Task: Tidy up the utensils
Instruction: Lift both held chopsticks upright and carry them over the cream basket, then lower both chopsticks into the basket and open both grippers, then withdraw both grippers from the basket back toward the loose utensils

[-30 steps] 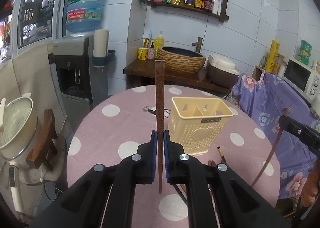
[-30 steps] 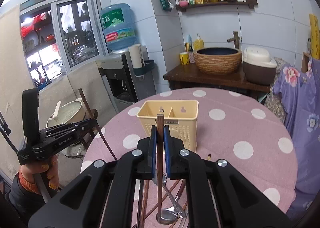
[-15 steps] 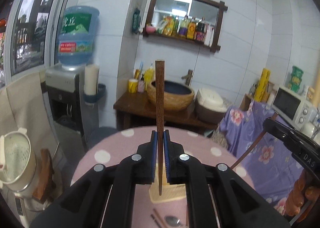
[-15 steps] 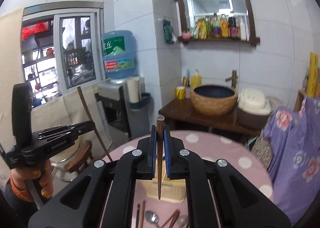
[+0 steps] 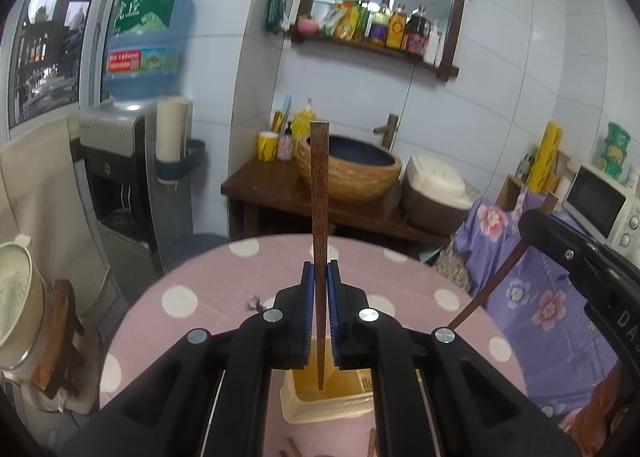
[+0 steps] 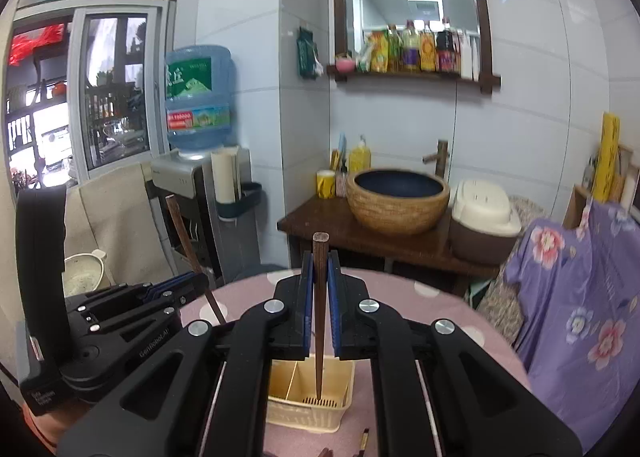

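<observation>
My left gripper [image 5: 319,277] is shut on a dark wooden chopstick [image 5: 319,193] that stands upright, its thin tip hanging above the cream plastic utensil basket [image 5: 316,403] on the pink dotted table [image 5: 208,297]. My right gripper [image 6: 319,269] is shut on a second chopstick [image 6: 320,297], also upright, its tip over the right compartment of the basket [image 6: 308,397]. In the right wrist view the left gripper [image 6: 188,279] shows at the left with its chopstick [image 6: 188,241]. The right gripper's body [image 5: 576,261] and its chopstick [image 5: 492,285] show at the right in the left wrist view.
More chopstick ends [image 6: 365,439] lie on the table near the basket's front. Behind the table stand a dark wooden counter [image 5: 280,193] with a woven basin [image 5: 352,165], a rice cooker [image 5: 436,193] and a water dispenser [image 5: 120,161]. A flowered purple cloth [image 6: 580,297] covers furniture at right.
Both grippers have risen and drawn back with their chopsticks, so the basket now lies low under the fingers instead of in front of them. Both stay shut.
</observation>
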`<state>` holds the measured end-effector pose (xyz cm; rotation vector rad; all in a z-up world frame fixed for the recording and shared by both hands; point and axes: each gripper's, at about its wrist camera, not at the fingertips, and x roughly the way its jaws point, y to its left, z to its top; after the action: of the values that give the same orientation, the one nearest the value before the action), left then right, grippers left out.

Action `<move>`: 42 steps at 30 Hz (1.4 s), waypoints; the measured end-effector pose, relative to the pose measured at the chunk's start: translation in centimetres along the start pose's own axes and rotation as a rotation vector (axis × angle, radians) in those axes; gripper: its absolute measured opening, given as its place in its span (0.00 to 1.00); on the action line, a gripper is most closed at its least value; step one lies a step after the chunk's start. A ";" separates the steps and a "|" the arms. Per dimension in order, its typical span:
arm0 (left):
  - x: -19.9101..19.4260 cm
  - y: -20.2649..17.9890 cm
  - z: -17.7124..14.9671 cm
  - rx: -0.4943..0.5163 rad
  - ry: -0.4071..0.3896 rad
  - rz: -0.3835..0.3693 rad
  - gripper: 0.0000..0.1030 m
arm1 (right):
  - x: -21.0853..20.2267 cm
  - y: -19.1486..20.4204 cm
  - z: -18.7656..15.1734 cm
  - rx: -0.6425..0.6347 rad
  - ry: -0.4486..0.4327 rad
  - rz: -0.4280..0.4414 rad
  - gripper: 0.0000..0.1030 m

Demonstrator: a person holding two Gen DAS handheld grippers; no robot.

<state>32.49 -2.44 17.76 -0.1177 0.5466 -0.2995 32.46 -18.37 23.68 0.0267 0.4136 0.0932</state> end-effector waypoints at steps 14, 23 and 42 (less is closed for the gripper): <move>3.4 0.4 -5.5 0.022 0.069 0.028 0.08 | 3.3 -1.3 -3.9 0.075 0.091 0.016 0.08; 4.2 -0.1 -6.9 0.048 0.076 0.035 0.08 | 3.9 -1.7 -5.2 0.096 0.096 0.009 0.08; -1.9 0.4 -9.4 0.074 -0.078 0.049 0.77 | -0.5 -3.5 -7.5 0.088 -0.056 -0.060 0.73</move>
<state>26.10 -1.72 10.69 -0.0442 0.4595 -0.2656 29.27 -21.89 16.88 0.1033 0.3620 0.0152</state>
